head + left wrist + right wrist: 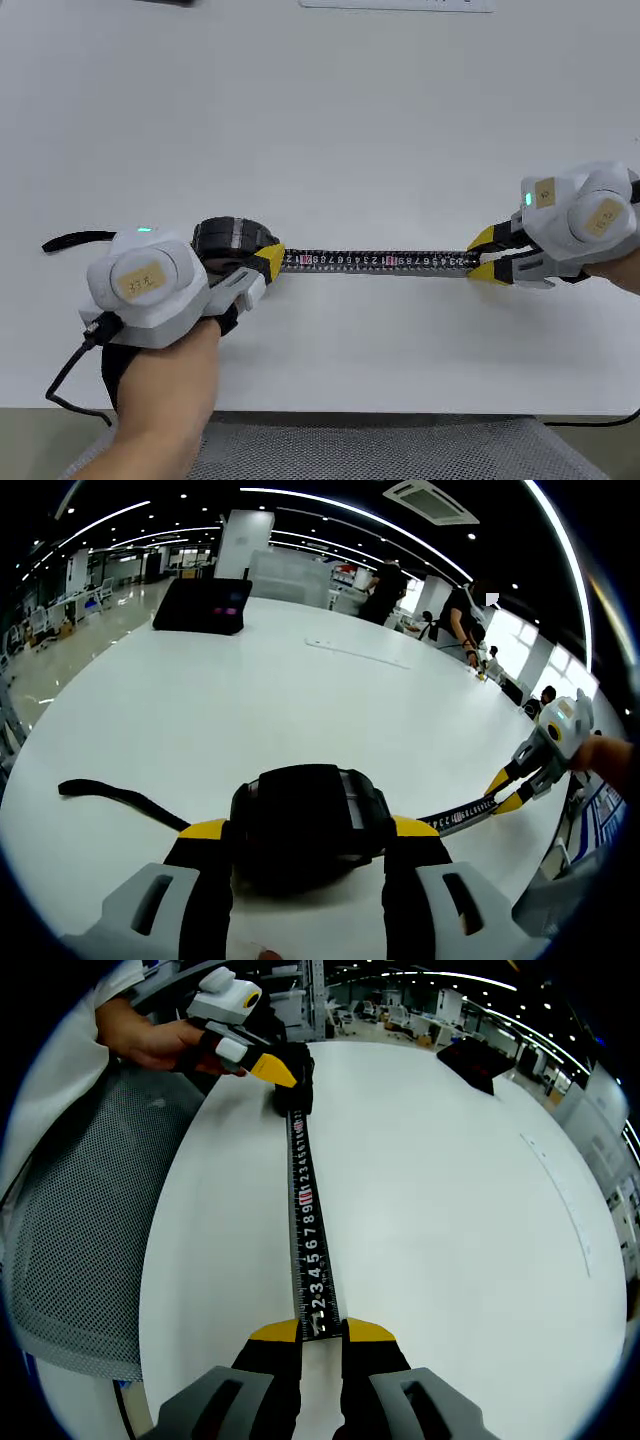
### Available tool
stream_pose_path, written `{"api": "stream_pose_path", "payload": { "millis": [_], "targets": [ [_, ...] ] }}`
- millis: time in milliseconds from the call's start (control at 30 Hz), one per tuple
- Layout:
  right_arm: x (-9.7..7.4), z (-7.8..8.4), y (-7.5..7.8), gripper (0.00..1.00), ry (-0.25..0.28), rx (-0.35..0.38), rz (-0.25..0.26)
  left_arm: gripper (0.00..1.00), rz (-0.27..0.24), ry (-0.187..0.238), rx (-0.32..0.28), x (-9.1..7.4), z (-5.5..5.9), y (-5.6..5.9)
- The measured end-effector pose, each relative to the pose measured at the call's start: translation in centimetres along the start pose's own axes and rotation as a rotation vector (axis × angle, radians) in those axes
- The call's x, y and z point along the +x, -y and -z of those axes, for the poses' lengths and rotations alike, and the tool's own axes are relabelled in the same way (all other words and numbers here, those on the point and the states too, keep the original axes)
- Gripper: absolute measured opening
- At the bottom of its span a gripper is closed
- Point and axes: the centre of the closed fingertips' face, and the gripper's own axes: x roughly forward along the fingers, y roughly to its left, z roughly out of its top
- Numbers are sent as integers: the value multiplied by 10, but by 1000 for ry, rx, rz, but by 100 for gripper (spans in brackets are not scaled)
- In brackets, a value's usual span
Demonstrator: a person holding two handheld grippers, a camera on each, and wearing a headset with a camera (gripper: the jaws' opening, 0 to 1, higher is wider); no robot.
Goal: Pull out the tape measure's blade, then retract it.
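Note:
A black tape measure case point(232, 241) point(310, 815) sits on the white table, and my left gripper point(262, 268) point(305, 830) is shut on it. Its dark blade point(378, 262) point(307, 1240) point(462, 814), printed with white and red numbers, runs out flat to the right. My right gripper point(483, 256) point(322, 1332) is shut on the blade's end. A black wrist strap point(76, 240) point(120, 798) trails left from the case. From the right gripper view, the case point(296, 1082) and the left gripper point(265, 1065) sit at the far end.
The white table point(330, 120) is wide. A black device point(202, 605) point(478, 1060) stands at its far side and a thin white strip point(357, 654) lies flat. A grey mesh chair point(370, 450) point(85, 1220) is at the near edge. People stand in the background point(385, 590).

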Motion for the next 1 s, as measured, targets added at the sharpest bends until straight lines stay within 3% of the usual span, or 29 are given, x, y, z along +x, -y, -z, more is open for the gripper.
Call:
{"api": "stream_pose_path", "payload": {
  "millis": [267,1000],
  "targets": [
    [0,0,0,11,-1,1,1,56,2,-5,-3,1,1,-1],
    [10,-32,-2,10,73,4,-30,56,18,2,-28,2,1,-2]
  ]
}}
